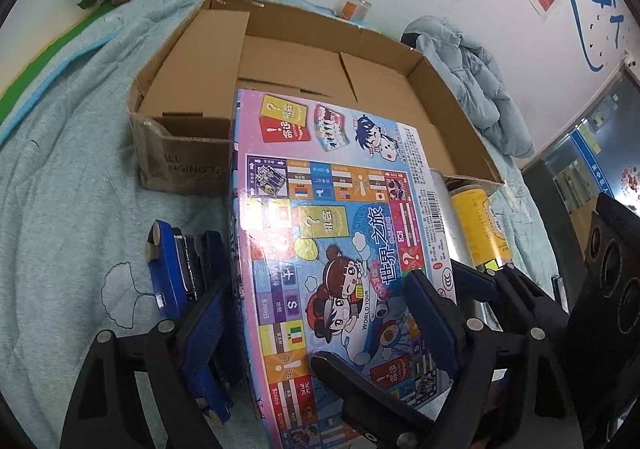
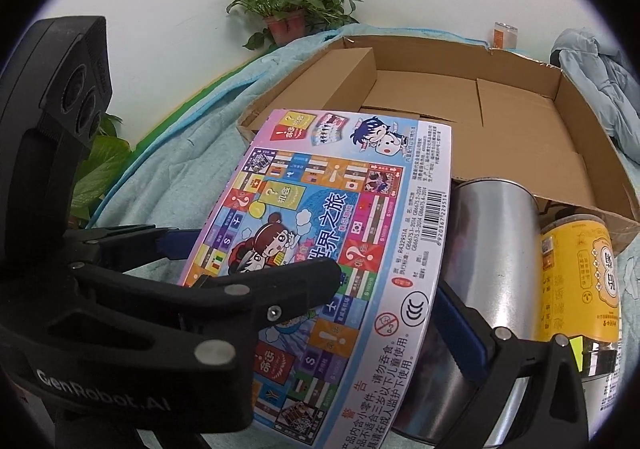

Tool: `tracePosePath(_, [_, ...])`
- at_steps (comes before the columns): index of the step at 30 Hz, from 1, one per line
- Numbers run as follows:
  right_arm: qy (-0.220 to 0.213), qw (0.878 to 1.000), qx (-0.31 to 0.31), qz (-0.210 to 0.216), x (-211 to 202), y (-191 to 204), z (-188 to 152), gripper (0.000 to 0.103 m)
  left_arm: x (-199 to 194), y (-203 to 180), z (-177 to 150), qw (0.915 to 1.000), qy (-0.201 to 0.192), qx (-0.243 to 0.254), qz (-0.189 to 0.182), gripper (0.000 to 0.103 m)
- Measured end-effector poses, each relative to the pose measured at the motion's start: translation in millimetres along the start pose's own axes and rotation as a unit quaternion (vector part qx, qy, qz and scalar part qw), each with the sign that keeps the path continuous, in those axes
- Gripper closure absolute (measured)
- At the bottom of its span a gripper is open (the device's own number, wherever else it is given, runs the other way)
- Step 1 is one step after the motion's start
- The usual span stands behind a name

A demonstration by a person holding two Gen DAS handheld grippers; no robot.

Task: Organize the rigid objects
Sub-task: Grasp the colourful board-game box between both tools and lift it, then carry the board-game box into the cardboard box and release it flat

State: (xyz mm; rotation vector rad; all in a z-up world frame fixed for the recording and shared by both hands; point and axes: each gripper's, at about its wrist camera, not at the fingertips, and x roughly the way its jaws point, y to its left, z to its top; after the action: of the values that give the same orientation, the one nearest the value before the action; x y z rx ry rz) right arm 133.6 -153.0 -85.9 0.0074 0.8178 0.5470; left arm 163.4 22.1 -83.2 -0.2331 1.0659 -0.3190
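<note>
The colourful printed cardboard board-game box (image 1: 340, 249) is tilted off the pale teal blanket (image 1: 60, 209). Its far end reaches over the near wall of the open brown cardboard carton (image 1: 192, 61), and its near end is at my grippers. The left gripper (image 1: 316, 281) looks clamped on it, with one blue pad against the long side and the other on the printed face. That grip is diagonal and off-centre, so I judge the box could pivot or slide out as I lift it.

I cannot tell whether the right gripper (image 2: 312, 329) is gripping. Only one of its blue-padded fingers (image 2: 460, 329) shows, tucked under the box's right edge.

The shiny steel cylinder (image 2: 492, 241) and the yellow-labelled can (image 2: 576, 273) lie just beside that edge, against the carton's near wall. A swing to the right could knock them rolling across the blanket. The box's far end could also snag on the carton's rim.

The left wrist view alone shows the flat blue case (image 1: 172, 261) lying just left of the game box, close to my left finger, where a dropped box could hit it. The right wrist view alone shows the steel cylinder in full, with the right finger close against it, and the left gripper's finger lying across the printed face.
</note>
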Motion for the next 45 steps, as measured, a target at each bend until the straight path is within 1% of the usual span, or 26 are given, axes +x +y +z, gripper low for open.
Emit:
tracePosePath(6, [-0.049, 0.999, -0.011, -0.005, -26.9, 6.2, 4.4, 0.001, -38.7, -28.1, 4.0, 0.9974, -0.054, 0.043, 0.019, 0.020])
tracePosePath(13, [-0.101, 0.994, -0.023, -0.025, -54.3, 5.1, 18.4, 0.001, -68.9, -60.4, 22.6, 0.9919, -0.100, 0.076, 0.020, 0.020])
tracePosePath(18, [-0.127, 0.991, -0.027, -0.039, -63.7, -1.0, 35.2, 0.001, -80.5, -80.5, 40.8, 0.9864, -0.124, 0.106, 0.024, 0.020])
tracePosePath(22, [-0.141, 0.988, -0.030, -0.052, -66.2, -6.5, 48.0, 0.001, -81.9, -89.7, 59.9, 0.9840, -0.136, 0.114, 0.017, 0.020])
tracePosePath(27, [-0.148, 0.986, -0.039, -0.063, -62.2, -14.2, 66.9, 0.001, -75.9, -93.2, 84.4, 0.9813, -0.147, 0.123, 0.016, 0.020])
tracePosePath(33, [-0.149, 0.984, -0.061, -0.081, -43.1, -20.5, 93.5, 0.001, -54.1, -80.8, 124.5, 0.9824, -0.142, 0.121, 0.012, 0.020])
tracePosePath(38, [-0.137, 0.987, -0.048, -0.071, -19.1, -34.7, 110.5, 0.001, -31.0, -70.7, 152.8, 0.9845, -0.132, 0.114, 0.020, 0.020])
tracePosePath(43, [-0.116, 0.990, -0.033, -0.068, 7.4, -47.6, 119.7, 0.001, 0.5, -59.3, 169.8, 0.9888, -0.107, 0.102, 0.019, 0.020])
tracePosePath(45, [-0.097, 0.993, -0.026, -0.062, 21.4, -53.9, 120.7, 0.001, 16.9, -55.8, 172.4, 0.9916, -0.087, 0.093, 0.023, 0.020])
